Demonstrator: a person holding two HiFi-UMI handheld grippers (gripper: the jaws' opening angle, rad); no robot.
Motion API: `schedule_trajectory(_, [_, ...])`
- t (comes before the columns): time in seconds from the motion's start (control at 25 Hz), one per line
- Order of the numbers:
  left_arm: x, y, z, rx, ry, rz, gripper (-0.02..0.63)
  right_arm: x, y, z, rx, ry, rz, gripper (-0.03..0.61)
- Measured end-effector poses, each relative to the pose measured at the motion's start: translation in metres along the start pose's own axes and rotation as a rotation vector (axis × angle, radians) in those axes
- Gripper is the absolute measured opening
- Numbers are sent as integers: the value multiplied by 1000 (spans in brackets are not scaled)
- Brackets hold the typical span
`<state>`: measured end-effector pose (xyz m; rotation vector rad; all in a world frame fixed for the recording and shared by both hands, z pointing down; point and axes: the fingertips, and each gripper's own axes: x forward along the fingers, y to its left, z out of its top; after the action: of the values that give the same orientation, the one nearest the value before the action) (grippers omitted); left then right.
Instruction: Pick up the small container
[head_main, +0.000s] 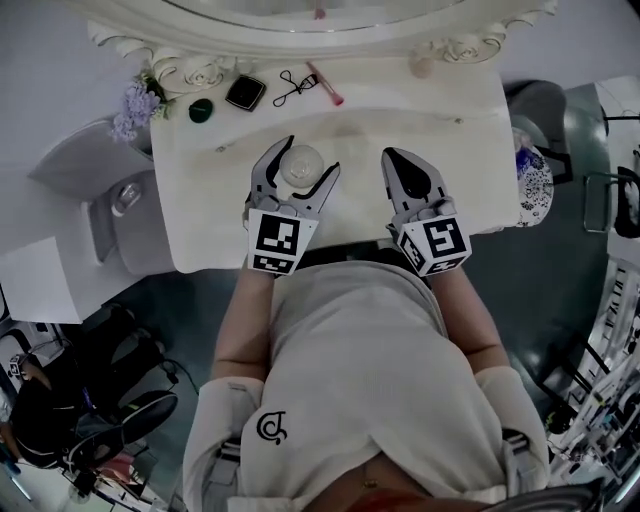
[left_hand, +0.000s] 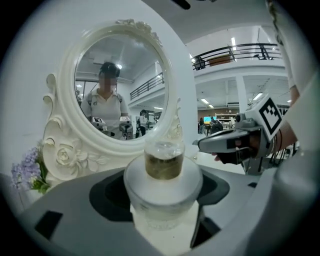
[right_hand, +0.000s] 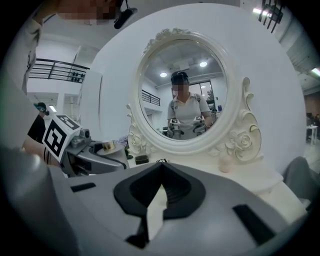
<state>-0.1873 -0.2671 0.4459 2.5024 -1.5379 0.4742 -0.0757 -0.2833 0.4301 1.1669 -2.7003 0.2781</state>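
Currently the left gripper (head_main: 308, 160) clamps the small clear round container with white collar (left_hand: 163, 172) — before the ornate white oval mirror (left_hand: 120, 85); right gripper (head_main: 398, 160) — jaws together, empty.

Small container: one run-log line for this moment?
left gripper: shut on small container | small container: upright between jaws | right gripper: shut, empty
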Motion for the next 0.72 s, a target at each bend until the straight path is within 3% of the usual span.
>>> schedule_trajectory(0.36, [-60,28,73,24,-116,96,353,9,27,47,-78,-102,84,8])
schedule_trajectory(0.72, [-104,48,91,16,-157,172,353,12,48,69,-121,-154,152,6])
